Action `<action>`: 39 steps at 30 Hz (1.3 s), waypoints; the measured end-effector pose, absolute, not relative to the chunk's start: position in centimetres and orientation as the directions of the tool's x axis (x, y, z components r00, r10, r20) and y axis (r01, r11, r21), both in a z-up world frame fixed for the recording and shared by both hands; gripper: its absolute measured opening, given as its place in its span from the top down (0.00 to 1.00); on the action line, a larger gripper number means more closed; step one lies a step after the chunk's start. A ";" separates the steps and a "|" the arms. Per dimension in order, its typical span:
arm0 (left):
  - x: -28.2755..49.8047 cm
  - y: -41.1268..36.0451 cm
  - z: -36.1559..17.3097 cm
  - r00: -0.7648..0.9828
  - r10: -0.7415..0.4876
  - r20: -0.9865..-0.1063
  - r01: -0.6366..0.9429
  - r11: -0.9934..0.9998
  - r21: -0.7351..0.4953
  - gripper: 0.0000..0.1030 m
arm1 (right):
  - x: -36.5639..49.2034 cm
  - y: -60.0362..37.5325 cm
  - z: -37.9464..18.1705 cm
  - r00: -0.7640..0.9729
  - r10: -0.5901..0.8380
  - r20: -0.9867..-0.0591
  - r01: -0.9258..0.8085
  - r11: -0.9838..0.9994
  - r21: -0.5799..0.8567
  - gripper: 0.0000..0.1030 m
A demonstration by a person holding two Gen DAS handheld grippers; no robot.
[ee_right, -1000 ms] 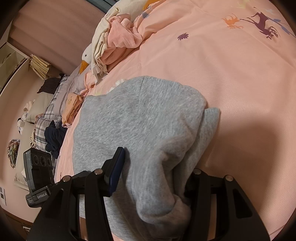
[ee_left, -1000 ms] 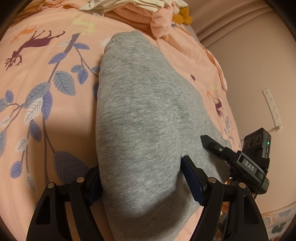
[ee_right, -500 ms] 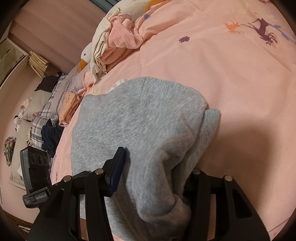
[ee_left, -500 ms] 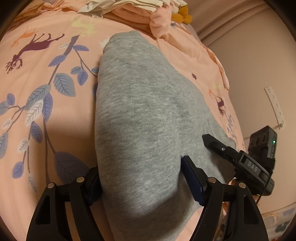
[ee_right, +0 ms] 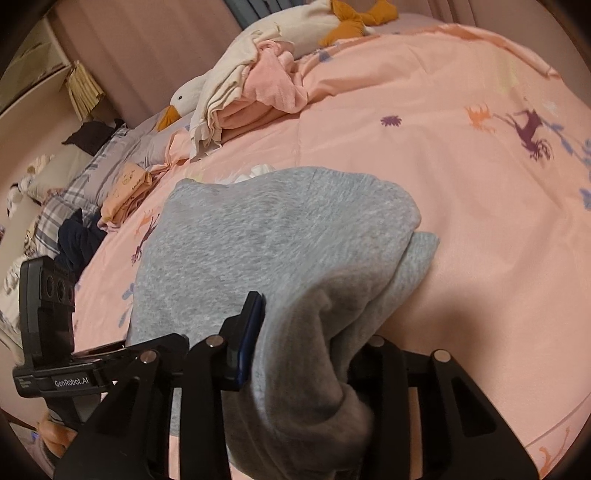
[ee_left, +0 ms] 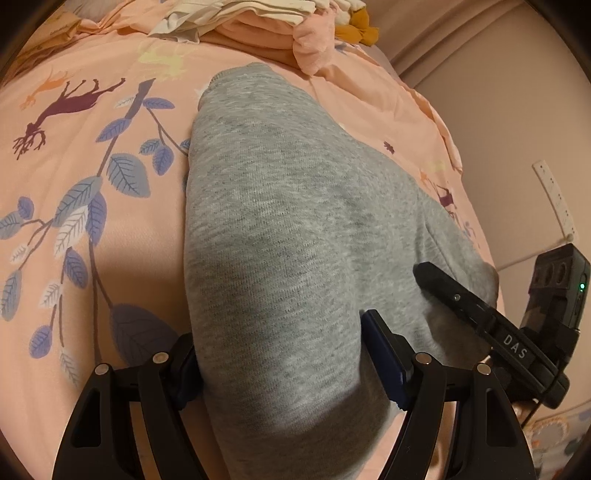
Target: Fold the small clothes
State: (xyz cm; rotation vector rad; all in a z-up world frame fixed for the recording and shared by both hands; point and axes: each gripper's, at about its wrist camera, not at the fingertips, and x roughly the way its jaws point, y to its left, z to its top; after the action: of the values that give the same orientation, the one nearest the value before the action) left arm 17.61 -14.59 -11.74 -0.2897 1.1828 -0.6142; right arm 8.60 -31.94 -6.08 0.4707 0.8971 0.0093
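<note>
A gray garment [ee_left: 288,229] lies on the pink bed [ee_left: 92,266], and its near end is lifted up off the cover. Both grippers are holding that near end.

The left gripper [ee_left: 284,354] is clenched on the garment. The gray cloth fills the whole gap between its two fingers [ee_left: 384,350] and bulges over them. From this view the garment runs away across the bed toward the far edge, where a heap of clothes [ee_left: 266,22] sits. The far end of the garment lies flat on the cover, near that heap but not touching it. To the left of the garment, the cover shows blue leaves and a dark deer. The right gripper [ee_left: 476,314] shows at the right side, with its tip touching the gray cloth.

The right gripper [ee_right: 310,332] is also grasping the garment. A thick bunch of gray cloth sits between its fingers [ee_right: 251,332] and hangs down over them. A second gray layer peeks out under the top layer on the right side. The left gripper [ee_right: 74,365] shows at the lower left, at the garment's edge.

At the far edge of the bed there is a toy goose [ee_right: 258,74] with pink and cream clothes draped on it. A plaid pillow [ee_right: 74,184] lies at the far left corner.
</note>
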 end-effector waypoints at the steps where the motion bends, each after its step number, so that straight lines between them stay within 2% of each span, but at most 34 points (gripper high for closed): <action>1: 17.6 -14.5 -11.7 0.242 -0.586 -0.773 0.294 0.804 -0.517 0.26 | 8.6 -31.8 -6.0 0.633 0.194 -0.750 0.184 0.903 0.389 0.65; 19: 16.8 -15.1 -11.0 0.281 -0.576 -0.768 0.302 0.812 -0.499 0.27 | 7.1 -27.9 -3.0 0.705 0.094 -0.703 0.102 0.967 0.232 0.71; 39: 14.9 -12.6 -8.6 0.315 -0.603 -0.733 0.326 0.794 -0.513 0.28 | 5.4 -23.8 -0.1 0.797 0.149 -0.585 -0.050 0.982 0.181 0.74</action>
State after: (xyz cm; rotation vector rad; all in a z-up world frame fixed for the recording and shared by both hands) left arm 14.88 -12.64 -8.63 -0.2924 1.0900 -0.6233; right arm 5.41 -23.84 -0.06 0.1598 0.6400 0.1072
